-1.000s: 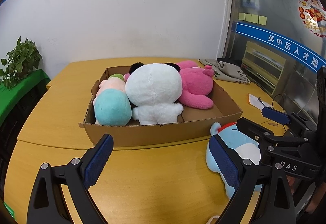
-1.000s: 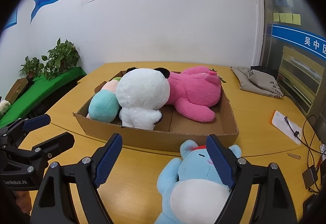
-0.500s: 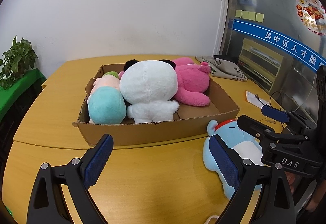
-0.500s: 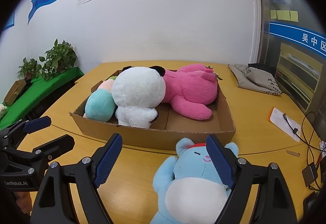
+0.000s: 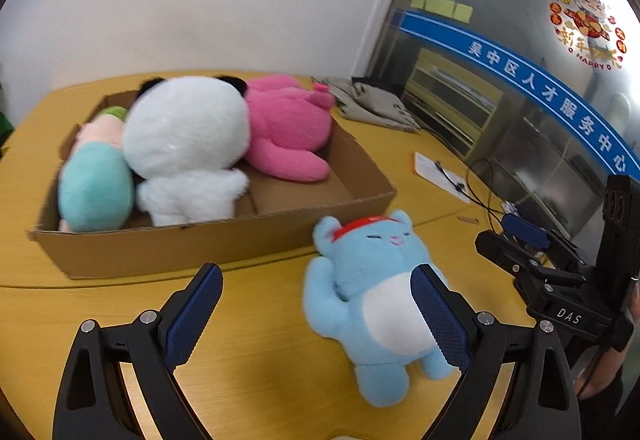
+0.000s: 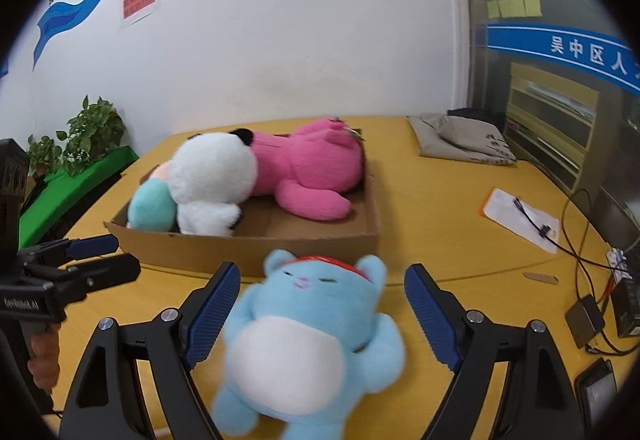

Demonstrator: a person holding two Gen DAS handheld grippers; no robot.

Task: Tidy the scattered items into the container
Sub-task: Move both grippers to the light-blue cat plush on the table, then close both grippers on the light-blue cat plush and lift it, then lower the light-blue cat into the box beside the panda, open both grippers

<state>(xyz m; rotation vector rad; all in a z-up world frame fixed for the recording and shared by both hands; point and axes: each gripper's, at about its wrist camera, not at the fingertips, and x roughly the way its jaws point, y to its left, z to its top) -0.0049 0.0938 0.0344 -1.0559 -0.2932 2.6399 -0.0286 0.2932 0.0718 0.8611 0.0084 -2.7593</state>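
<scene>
A light blue plush bear (image 6: 308,336) with a white belly and red headband lies on its back on the yellow table, just in front of the cardboard box (image 6: 280,246). My right gripper (image 6: 320,316) is open, its fingers on either side of the bear, not touching it. My left gripper (image 5: 316,316) is open to the bear's left; the bear (image 5: 376,304) lies by its right finger. The box (image 5: 200,244) holds a white panda plush (image 5: 188,143), a pink plush (image 5: 288,131) and a teal plush (image 5: 96,191).
A grey cloth bag (image 6: 460,137) lies at the table's far right. A paper with a cable (image 6: 520,224) and black devices (image 6: 588,316) sit near the right edge. Potted plants (image 6: 80,135) stand at the left beyond the table.
Both grippers have moved closer to the blue bear. The right gripper's fingers now straddle it, and the left view has swung right so the bear shows fully.
</scene>
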